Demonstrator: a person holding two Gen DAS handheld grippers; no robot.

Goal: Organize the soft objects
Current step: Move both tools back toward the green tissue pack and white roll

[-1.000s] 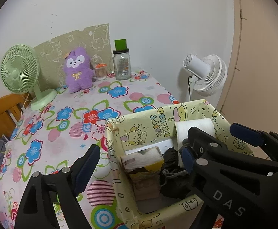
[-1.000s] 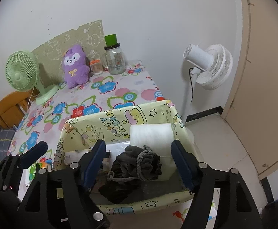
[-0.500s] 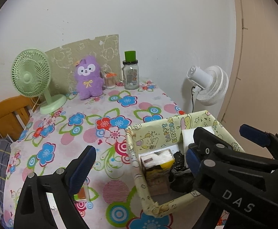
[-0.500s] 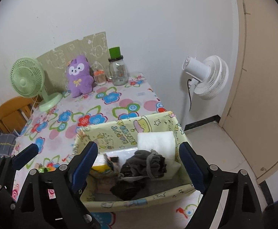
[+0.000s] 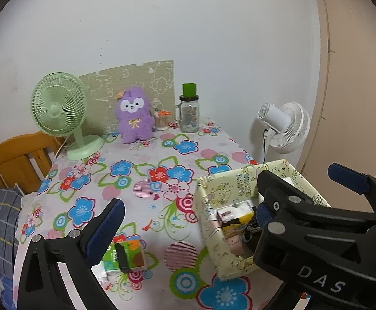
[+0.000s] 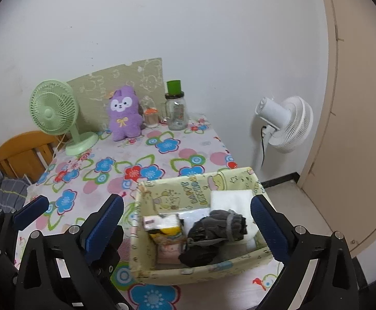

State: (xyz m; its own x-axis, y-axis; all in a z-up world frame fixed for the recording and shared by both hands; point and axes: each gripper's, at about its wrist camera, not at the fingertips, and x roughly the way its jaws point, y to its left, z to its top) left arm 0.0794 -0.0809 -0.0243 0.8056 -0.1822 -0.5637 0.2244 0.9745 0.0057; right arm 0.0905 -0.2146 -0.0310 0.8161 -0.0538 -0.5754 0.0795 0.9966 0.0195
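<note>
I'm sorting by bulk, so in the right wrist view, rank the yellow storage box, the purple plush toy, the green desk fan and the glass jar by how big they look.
1. yellow storage box, though it sits nearest the camera
2. green desk fan
3. purple plush toy
4. glass jar

The last three stand at a similar depth, so their order is fair.

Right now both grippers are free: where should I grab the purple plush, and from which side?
Grip the purple plush across its torso, under the head. It sits upright, facing us, with the board right behind and a small jar close on its right, so come in from the front with the open left gripper, probably from slightly above.
</note>
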